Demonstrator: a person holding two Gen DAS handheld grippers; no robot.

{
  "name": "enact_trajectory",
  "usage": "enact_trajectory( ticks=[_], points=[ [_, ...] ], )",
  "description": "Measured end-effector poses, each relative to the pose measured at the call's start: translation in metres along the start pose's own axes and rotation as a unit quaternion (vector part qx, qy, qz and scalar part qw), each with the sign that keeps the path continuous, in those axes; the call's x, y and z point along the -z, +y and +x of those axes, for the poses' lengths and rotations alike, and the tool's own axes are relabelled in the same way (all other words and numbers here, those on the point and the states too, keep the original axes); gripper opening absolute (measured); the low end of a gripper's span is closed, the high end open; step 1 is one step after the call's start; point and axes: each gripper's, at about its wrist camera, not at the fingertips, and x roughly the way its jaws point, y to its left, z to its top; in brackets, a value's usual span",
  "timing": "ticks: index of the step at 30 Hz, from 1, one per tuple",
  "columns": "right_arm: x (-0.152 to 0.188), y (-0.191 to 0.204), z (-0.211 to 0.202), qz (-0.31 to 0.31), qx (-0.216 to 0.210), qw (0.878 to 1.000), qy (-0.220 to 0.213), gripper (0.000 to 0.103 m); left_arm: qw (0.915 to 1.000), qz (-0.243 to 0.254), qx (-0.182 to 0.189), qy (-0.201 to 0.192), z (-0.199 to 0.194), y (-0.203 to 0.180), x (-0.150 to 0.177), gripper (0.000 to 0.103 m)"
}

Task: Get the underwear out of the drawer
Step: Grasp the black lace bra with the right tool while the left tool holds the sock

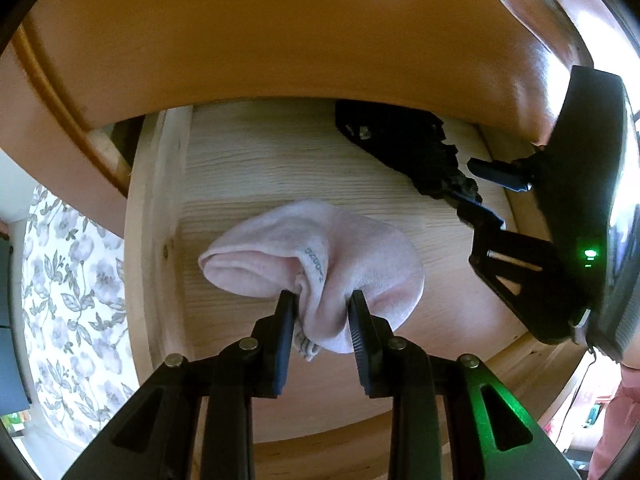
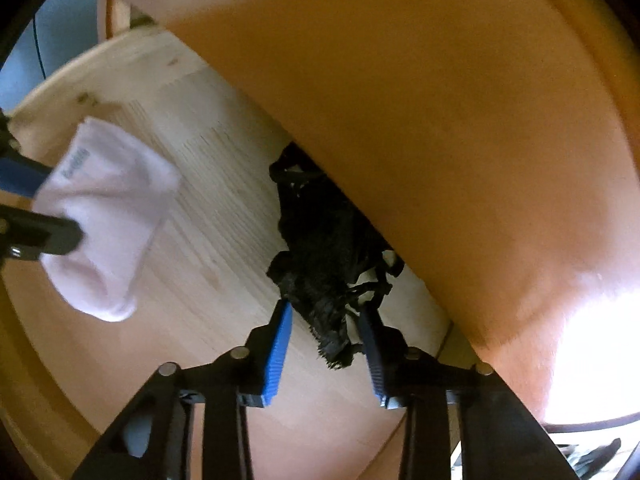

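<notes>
A pale pink knit garment (image 1: 320,240) with small printed text lies bunched in the open light-wood drawer (image 1: 260,160). My left gripper (image 1: 322,304) is shut on its near fold. The right wrist view has that same garment (image 2: 116,208) at the left, pinched by the left gripper (image 2: 60,206). A black lacy underwear piece (image 1: 400,148) lies at the drawer's back right, partly under the cabinet front. My right gripper (image 2: 325,316) is open, and its blue-padded fingers straddle the frayed near end of the black piece (image 2: 320,248). From the left wrist, the right gripper (image 1: 466,184) reaches in from the right.
An orange-brown cabinet front (image 1: 280,40) overhangs the drawer's back and fills much of the right wrist view (image 2: 440,120). The drawer's left wall (image 1: 152,220) and front rim (image 2: 24,360) bound the space. A floral fabric (image 1: 60,280) lies outside at the left. A pink sleeve (image 1: 616,420) shows at the bottom right.
</notes>
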Motion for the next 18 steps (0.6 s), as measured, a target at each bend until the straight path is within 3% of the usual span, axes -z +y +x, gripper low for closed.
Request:
enact_trajectory(
  ticks=[3, 4, 5, 18],
  points=[
    [-0.004, 0.005, 0.004, -0.014, 0.017, 1.000, 0.005, 0.021, 1.0000, -0.005, -0.001, 0.002, 0.002, 0.001, 0.001, 0.028],
    [-0.005, 0.006, 0.006, -0.017, 0.024, 1.000, 0.008, 0.006, 1.0000, -0.006, -0.002, 0.003, 0.008, 0.001, 0.002, 0.028],
    [-0.008, 0.008, 0.008, -0.017, 0.032, 0.999, 0.012, 0.002, 1.0000, -0.008, -0.003, 0.003, 0.008, 0.002, 0.002, 0.028],
    [0.017, -0.017, -0.052, 0.045, -0.016, 0.998, -0.045, 0.002, 0.9998, -0.013, -0.008, -0.014, -0.016, -0.015, 0.009, 0.025]
  ],
)
